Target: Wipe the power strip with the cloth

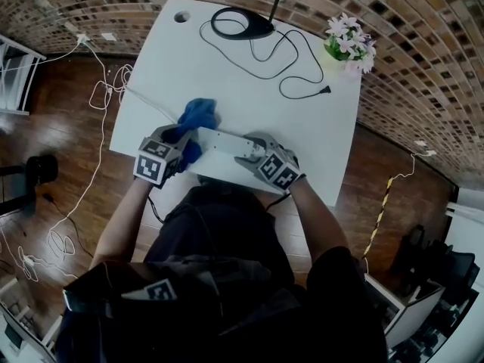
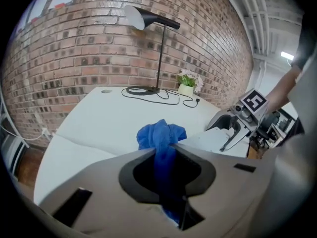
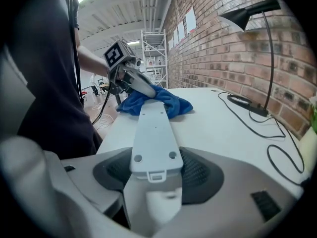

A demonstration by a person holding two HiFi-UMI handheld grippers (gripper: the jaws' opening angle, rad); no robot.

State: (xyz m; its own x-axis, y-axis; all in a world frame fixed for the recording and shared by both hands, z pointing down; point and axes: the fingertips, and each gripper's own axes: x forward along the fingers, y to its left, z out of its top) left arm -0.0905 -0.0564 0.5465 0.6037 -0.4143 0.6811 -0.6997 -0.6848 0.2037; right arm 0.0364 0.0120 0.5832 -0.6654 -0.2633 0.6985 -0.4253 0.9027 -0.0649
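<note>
The white power strip (image 1: 224, 141) lies lengthwise near the front edge of the white table (image 1: 227, 59). My right gripper (image 1: 255, 156) is shut on its near end, whose underside with two screw holes sits between the grey pads (image 3: 198, 172). The strip (image 3: 153, 133) runs away from the right gripper (image 3: 154, 171) toward the blue cloth (image 3: 159, 101). My left gripper (image 1: 184, 147) is shut on that cloth (image 1: 198, 116), which bunches out past the jaws (image 2: 162, 134) against the strip's far end (image 2: 213, 139). The left gripper (image 3: 132, 81) and the right gripper (image 2: 238, 124) face each other.
A black desk lamp (image 1: 240, 24) stands at the table's far edge, its cable (image 1: 291, 66) looping across the top. A pot of pale flowers (image 1: 348, 40) sits at the far right corner. White cables (image 1: 98, 97) trail over the wooden floor on the left. A brick wall lies behind.
</note>
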